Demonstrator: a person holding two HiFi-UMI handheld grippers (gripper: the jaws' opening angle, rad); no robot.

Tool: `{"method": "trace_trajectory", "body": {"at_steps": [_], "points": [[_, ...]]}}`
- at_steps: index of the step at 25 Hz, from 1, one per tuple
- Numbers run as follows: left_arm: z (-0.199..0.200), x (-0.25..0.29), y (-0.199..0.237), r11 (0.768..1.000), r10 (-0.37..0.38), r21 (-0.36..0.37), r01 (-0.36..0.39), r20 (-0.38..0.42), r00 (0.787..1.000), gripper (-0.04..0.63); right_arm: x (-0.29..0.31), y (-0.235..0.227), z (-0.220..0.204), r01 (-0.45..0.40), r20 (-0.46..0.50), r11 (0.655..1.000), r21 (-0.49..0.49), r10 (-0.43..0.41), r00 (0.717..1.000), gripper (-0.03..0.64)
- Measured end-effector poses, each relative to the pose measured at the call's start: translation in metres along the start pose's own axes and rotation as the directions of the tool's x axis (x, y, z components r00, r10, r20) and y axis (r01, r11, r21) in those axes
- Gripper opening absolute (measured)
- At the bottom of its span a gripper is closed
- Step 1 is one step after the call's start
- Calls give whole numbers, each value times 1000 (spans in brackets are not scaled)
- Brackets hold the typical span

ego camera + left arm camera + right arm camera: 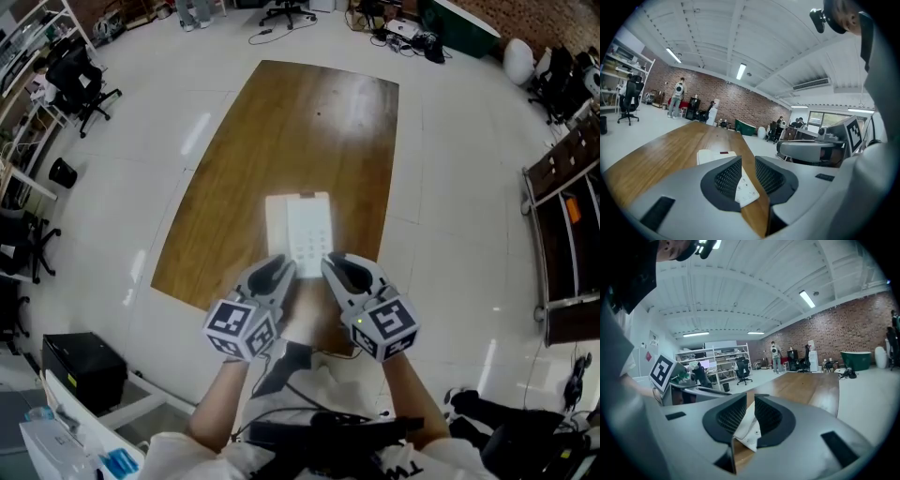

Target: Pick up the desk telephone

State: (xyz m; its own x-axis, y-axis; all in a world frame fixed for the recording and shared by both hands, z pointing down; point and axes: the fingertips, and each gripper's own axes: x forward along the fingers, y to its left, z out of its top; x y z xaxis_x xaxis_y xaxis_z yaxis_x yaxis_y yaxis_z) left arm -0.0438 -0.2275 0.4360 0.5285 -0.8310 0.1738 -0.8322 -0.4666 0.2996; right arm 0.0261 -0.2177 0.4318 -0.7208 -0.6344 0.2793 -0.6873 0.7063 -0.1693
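Observation:
The white desk telephone (300,230) lies flat near the front end of the long wooden table (281,131). In the head view my left gripper (281,272) hovers at its near left corner and my right gripper (336,270) at its near right corner, both just short of it. In the left gripper view the left gripper (748,173) shows a narrow gap between its jaws, and the telephone (746,190) lies beyond, not pressed. The right gripper (750,416) looks the same, with the telephone's (750,431) corner seen through its slit.
The table stands alone on a pale glossy floor. Black office chairs (80,80) stand at the far left, and a black box (82,370) sits near my left side. A dark shelf unit (562,234) lines the right. Cables and bags (412,37) lie beyond the table's far end.

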Motion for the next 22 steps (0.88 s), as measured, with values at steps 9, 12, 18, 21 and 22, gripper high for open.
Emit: {"method": "trace_trajectory", "body": {"at_steps": [9, 12, 18, 21, 22], "points": [[-36, 14, 58, 994, 22, -106, -34, -117, 993, 145, 35, -23, -32, 40, -90, 997, 61, -34, 995, 123], [-51, 20, 75, 988, 11, -150, -36, -166, 986, 229, 47, -29, -45, 53, -130, 995, 87, -41, 991, 192], [-78, 33, 105, 972, -12, -232, -42, -225, 974, 240, 64, -45, -72, 69, -189, 984, 162, -38, 981, 257], [-88, 39, 118, 957, -36, -289, -34, -235, 971, 268, 73, -50, -79, 55, -196, 977, 206, -14, 980, 305], [-90, 41, 122, 950, -46, -312, -31, -236, 971, 268, 76, -52, -81, 57, -202, 975, 215, -13, 979, 305]]}}
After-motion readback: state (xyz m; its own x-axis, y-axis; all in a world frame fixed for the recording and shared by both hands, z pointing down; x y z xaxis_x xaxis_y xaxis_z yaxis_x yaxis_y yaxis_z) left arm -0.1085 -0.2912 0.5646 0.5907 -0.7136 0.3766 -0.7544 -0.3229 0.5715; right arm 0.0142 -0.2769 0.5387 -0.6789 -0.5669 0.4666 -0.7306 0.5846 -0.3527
